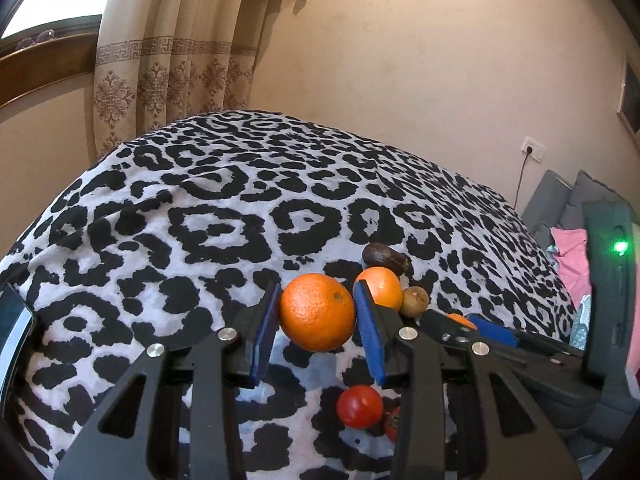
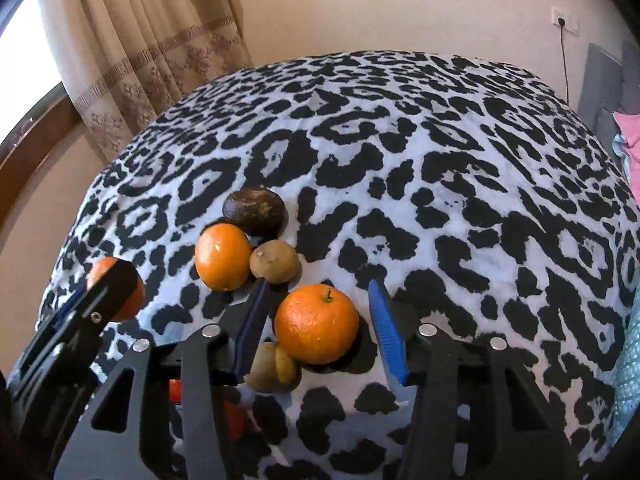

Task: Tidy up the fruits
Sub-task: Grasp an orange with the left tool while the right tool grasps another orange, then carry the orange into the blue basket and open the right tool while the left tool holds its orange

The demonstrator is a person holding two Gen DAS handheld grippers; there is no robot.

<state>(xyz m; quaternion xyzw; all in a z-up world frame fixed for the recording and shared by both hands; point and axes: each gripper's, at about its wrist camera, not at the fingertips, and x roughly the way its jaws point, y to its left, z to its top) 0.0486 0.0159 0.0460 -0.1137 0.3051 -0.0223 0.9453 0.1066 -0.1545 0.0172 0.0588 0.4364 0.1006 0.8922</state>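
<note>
Already the left gripper point(image 1: 316, 320) had its blue-padded fingers point(image 1: 370, 330) pressed on both flanks of a round, pebbly-skinned orange point(image 1: 317, 312), carried clear above the black-and-white leopard-print cloth point(image 1: 200, 220). Over on the other side, the right gripper point(image 2: 318, 326) straddled a second, stem-topped orange point(image 2: 316, 323) that sat on the cloth; its fingers point(image 2: 387, 334) stood narrowed yet apart from the peel, a gap showing at the right pad, so nothing was gripped there.

Just behind that fruit lay a smaller smooth orange point(image 2: 223, 257) touching a dull brown round fruit point(image 2: 275, 261), with a dark, wrinkled avocado-like fruit point(image 2: 254, 212) beyond them. A yellowish-brown lumpy fruit point(image 2: 272, 368) rested near the left finger, and a glossy red tomato-like fruit point(image 1: 359, 406) lay below the lifted orange.

By my reckoning these oranges would be firm, moderately heavy and slightly yielding, their dimpled rind giving the pads fair purchase. Being round, each would roll or squirt out if pinched off-centre, so the widest middle was the place to hold, squeezed gently enough not to bruise
</note>
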